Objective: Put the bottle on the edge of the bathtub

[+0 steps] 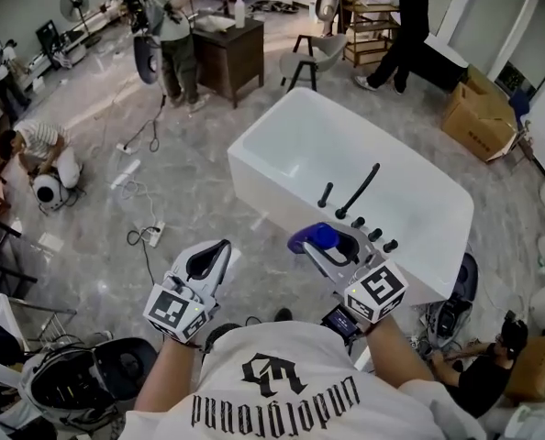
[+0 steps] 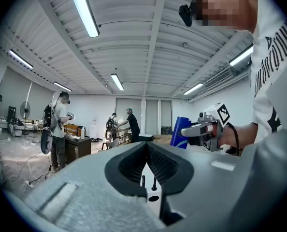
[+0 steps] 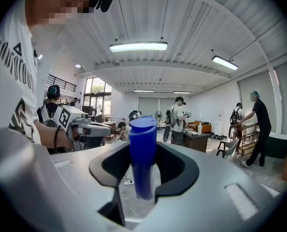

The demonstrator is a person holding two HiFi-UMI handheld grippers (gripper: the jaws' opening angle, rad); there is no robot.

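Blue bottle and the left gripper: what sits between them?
Head view: only bare grey floor separates the blue bottle from the left gripper.

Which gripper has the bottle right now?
The right gripper: its fingers clamp the blue bottle. The left gripper has its fingers together with nothing between them.

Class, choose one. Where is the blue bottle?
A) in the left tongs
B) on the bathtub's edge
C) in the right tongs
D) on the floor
C: the blue bottle stands clamped in the right tongs; the left tongs are shut and empty.
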